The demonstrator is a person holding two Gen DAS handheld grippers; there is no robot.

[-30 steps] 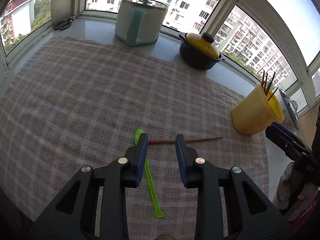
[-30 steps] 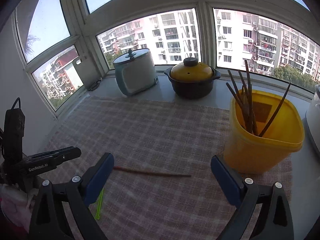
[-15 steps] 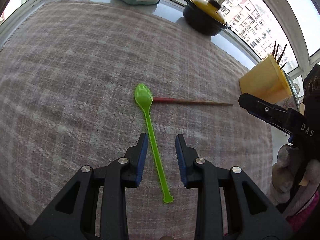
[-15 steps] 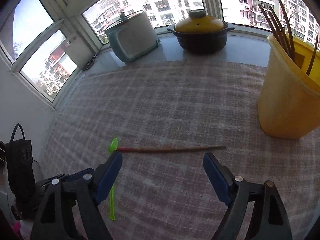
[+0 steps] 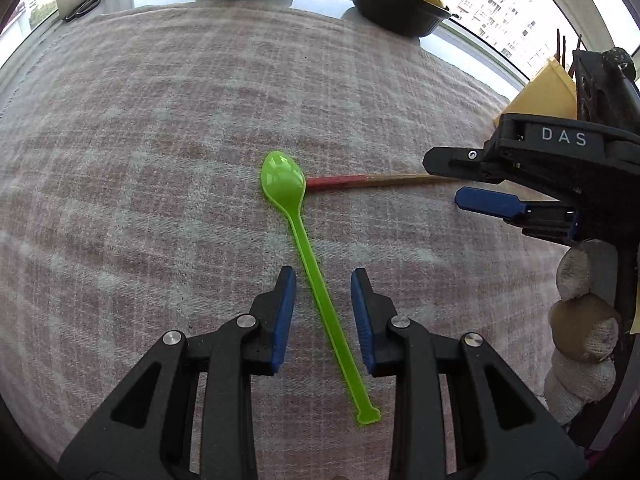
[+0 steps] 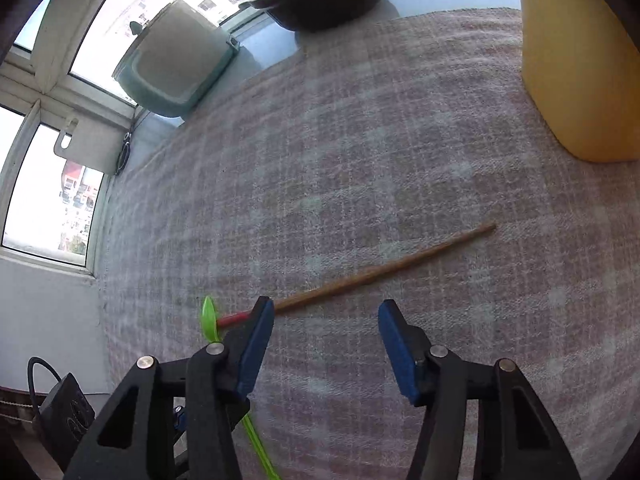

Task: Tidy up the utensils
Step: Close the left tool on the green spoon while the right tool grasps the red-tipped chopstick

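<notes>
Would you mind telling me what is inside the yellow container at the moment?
Dark sticks, likely chopsticks, poke above the yellow container rim in the left wrist view. The right gripper covers most of it, and the right wrist view crops its top, so the rest is hidden.

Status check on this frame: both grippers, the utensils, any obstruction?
Left gripper open, straddling green spoon handle, not pinching. Right gripper open, jaws just been closing, nothing between them, chopstick just ahead. Both utensils flat on cloth. Nothing in the way.
</notes>
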